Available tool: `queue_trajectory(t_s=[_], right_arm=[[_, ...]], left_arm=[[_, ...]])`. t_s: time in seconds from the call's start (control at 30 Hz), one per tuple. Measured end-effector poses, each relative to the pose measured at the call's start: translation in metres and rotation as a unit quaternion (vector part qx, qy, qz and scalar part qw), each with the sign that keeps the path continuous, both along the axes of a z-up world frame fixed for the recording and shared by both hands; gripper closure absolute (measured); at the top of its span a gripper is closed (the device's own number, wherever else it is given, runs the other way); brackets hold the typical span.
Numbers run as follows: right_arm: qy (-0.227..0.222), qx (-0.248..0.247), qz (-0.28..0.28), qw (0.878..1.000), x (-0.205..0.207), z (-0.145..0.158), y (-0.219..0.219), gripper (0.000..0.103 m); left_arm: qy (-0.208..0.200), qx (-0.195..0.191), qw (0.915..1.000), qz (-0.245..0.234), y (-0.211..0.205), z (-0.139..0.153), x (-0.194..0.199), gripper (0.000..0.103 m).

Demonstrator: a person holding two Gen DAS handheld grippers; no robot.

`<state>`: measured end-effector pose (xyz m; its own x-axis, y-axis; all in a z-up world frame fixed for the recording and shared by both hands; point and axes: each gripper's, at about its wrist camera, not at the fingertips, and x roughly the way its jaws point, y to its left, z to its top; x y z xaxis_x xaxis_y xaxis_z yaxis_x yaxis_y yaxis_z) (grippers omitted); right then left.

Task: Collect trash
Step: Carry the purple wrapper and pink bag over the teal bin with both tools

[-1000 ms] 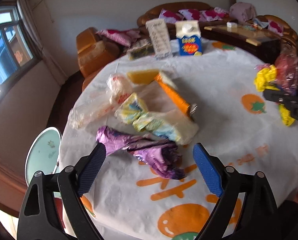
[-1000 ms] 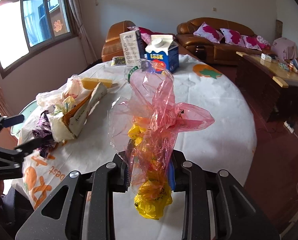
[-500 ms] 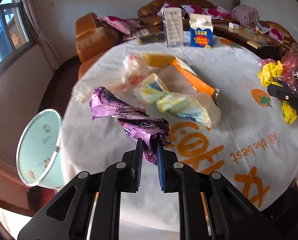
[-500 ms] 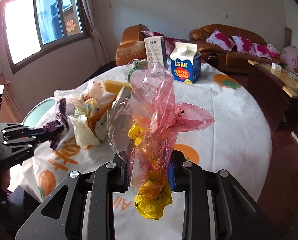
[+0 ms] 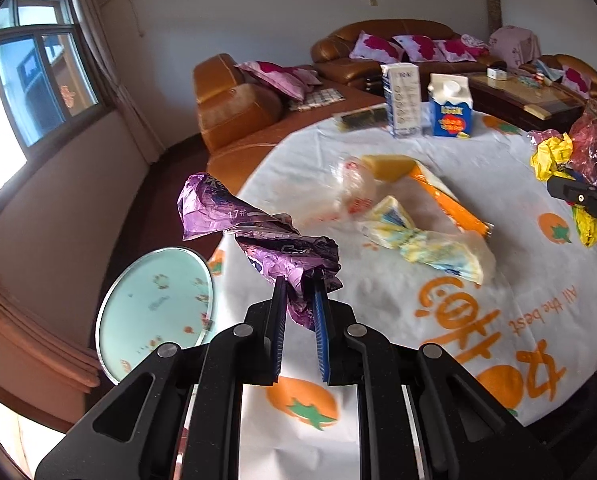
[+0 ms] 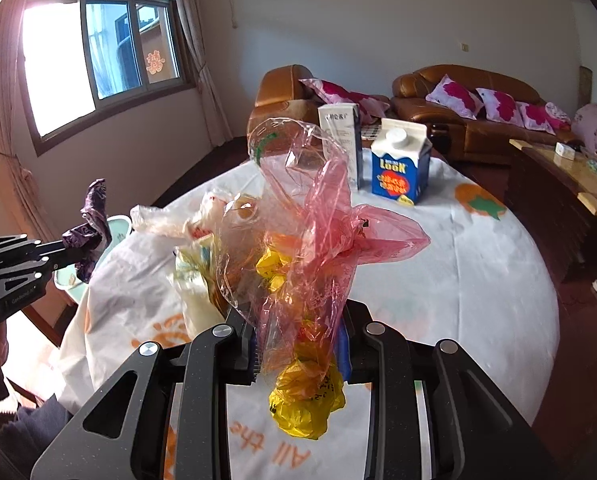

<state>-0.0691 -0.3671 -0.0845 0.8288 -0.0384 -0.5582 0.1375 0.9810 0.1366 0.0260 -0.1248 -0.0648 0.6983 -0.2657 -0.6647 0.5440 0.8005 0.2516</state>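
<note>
Left gripper (image 5: 300, 285) fingers pinching crumpled purple foil wrapper (image 5: 258, 236); best carried over pale green bin (image 5: 156, 310), probably, before releasing.

Black hand-held gripper (image 5: 300, 300); silver screws; blue ribbed pads (image 5: 321, 332).

- Left wrist view looks down along its fingers across the round table (image 5: 518, 168) toward twelve o'clock.
- Right wrist view faces likewise; both share the blue carton (image 5: 451, 109) (image 6: 400, 168).
</note>
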Motion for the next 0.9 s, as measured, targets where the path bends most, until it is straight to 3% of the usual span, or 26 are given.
queue_trajectory(t_s=[0.9], right_arm=[[-0.005, -0.005, 0.049, 0.999, 0.072, 0.024, 0.040, 0.074]], left_arm=[[-0.020, 0.020, 0.9978, 0.060, 0.057, 0.011, 0.041, 0.090]])
